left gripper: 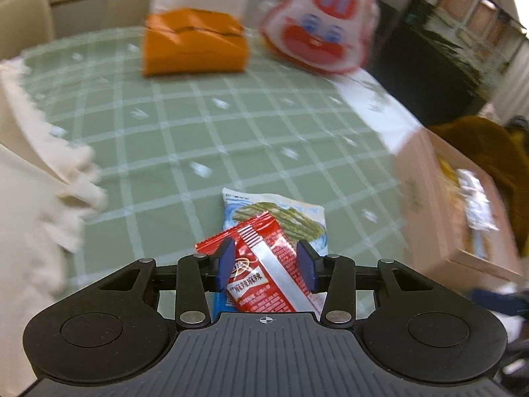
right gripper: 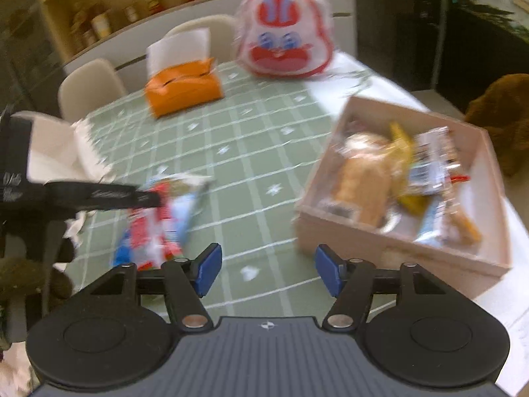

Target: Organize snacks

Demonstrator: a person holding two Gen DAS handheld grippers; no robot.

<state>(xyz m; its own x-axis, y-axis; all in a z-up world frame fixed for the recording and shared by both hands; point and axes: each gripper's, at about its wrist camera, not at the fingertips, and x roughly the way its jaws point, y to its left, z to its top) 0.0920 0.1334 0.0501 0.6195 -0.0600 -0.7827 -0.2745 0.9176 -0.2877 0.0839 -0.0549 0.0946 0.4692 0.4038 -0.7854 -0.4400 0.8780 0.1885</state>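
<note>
In the left wrist view a red snack packet [left gripper: 261, 258] lies on a blue-and-white packet [left gripper: 274, 211] printed with green sticks, both on the green checked tablecloth [left gripper: 198, 132]. My left gripper [left gripper: 266, 261] is open and straddles the red packet, with its blue pads [left gripper: 225, 261] at the packet's edges. In the right wrist view the same two packets [right gripper: 148, 228] lie blurred at the left, under the left tool's black frame [right gripper: 82, 195]. My right gripper [right gripper: 267, 269] is open and empty over bare cloth, just left of a pale wooden box [right gripper: 380, 241] holding several snacks.
An orange tissue box [right gripper: 183, 89] and a red-and-white cartoon-face bag [right gripper: 284, 43] stand at the back. White fringed material [left gripper: 39, 182] lies at the left. The table edge runs behind the wooden box [left gripper: 426, 198], with a brown plush toy [right gripper: 502, 115] beyond. Chairs [right gripper: 89, 86] stand behind.
</note>
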